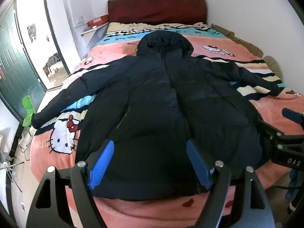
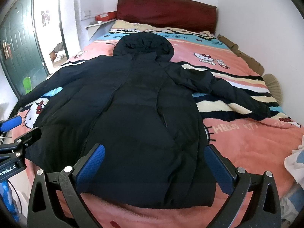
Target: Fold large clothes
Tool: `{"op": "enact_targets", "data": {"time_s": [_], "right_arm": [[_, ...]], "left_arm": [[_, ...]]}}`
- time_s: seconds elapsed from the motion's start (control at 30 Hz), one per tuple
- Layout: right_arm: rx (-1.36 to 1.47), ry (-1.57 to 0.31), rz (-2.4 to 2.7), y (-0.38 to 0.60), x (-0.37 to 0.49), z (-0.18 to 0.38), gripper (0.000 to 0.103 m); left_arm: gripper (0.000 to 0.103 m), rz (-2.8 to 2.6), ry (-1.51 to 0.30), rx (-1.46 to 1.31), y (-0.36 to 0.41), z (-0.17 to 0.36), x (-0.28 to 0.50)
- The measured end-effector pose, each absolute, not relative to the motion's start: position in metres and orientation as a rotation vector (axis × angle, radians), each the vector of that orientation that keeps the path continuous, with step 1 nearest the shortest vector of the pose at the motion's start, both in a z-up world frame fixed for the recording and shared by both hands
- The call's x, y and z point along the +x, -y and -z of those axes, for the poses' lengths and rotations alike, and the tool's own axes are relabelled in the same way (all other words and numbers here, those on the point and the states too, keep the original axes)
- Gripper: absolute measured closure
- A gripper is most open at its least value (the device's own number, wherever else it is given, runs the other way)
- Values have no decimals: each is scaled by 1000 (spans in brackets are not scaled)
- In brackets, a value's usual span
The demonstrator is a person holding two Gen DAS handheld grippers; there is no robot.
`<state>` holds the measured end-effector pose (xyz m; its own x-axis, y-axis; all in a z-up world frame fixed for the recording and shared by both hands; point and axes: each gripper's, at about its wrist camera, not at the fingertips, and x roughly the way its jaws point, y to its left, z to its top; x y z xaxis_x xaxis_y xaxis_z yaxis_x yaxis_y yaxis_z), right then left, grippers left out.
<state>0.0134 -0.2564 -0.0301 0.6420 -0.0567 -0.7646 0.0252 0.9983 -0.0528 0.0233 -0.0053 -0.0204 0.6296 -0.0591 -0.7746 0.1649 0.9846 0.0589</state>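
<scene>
Both jaws spread, empty. Dark navy hooded puffer jacket (image 1: 161, 102) flat on pink cartoon-print bed blanket (image 1: 275, 114), hem just ahead of left gripper (image 1: 150, 163) and right gripper (image 2: 154, 168). Risk: thick slippery padding escaping shallow pinch; blanket caught along.

Home bedroom: bed (image 1: 269, 114), headboard (image 1: 157, 9), door (image 1: 11, 60).

Both wrist views look from the foot of the bed (image 1: 269, 112) toward the headboard (image 1: 157, 9), close above the coat (image 1: 161, 104) hem. The left view sits left of the coat's zipper, the right view right of it (each glimpses the other gripper). Both share coat, bed and headboard.
</scene>
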Motion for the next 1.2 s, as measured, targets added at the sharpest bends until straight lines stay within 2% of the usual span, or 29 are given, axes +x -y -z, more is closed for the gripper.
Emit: {"op": "enact_targets", "data": {"time_s": [0.77, 0.93, 1.2], "right_arm": [[-1, -914, 71, 292, 42, 59, 1], [57, -901, 168, 338, 57, 63, 1], [214, -836, 425, 482, 100, 61, 1]], "left_arm": [[25, 126, -940, 124, 7, 38, 52], [25, 103, -949, 96, -2, 43, 69], [25, 39, -962, 94, -11, 54, 94]]}}
